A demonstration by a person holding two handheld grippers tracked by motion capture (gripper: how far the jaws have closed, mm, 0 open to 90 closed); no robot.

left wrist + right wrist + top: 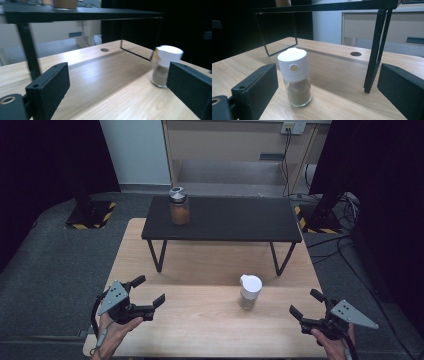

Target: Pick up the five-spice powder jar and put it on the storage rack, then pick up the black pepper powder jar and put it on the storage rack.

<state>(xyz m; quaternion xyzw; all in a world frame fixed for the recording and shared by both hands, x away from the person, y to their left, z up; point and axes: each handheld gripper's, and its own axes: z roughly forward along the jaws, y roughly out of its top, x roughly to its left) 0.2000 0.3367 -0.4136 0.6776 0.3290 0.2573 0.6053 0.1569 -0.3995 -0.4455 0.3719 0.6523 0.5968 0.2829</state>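
White-capped spice jar (pixel 250 291) is stood upright on the tabletop (pixel 200 320), flanked well apart by released left gripper (pixel 148 291) and released right gripper (pixel 304 304)

I see the table (pixel 200 320) is light wood with a smooth, slightly shiny finish — the grain shows clearly. The small shelf (pixel 235 220) on it looks like matt black metal, with thin legs. The shaker (pixel 295 77) has a clear glass body and a white, smooth plastic cap. The jar (pixel 179 206) has a shiny metal lid. My left gripper (pixel 148 292) and right gripper (pixel 306 303) have matt black plastic jaws — the plates on top look like dull grey metal.
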